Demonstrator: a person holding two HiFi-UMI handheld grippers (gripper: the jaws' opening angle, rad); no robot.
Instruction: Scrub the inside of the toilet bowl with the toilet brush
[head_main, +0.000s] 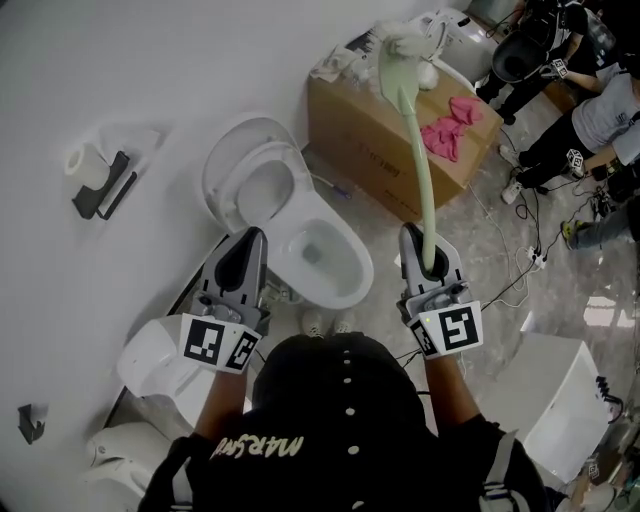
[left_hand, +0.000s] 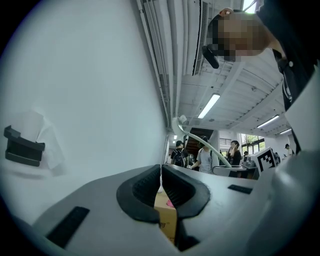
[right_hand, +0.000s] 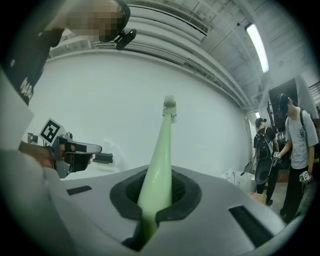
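Pale-green toilet brush (head_main: 415, 135) is clamped by its handle in the right gripper (head_main: 428, 258), with its whitish head raised and well apart from the toilet bowl (head_main: 364, 272). That white bowl stands open on the floor between the two grippers, lid tipped up towards the wall. The left gripper (head_main: 248, 245) is held beside it, jaws together with nothing between them.

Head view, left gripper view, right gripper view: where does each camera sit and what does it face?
Head view: on the person's head, steeply down at the toilet bowl; shows arms, left hand-held gripper, right hand-held gripper.
Left gripper view: past its shut jaws toward the wall; torso at right.
Right gripper view: along jaws clamping the toilet brush; shirt at left.
All three show that brush.
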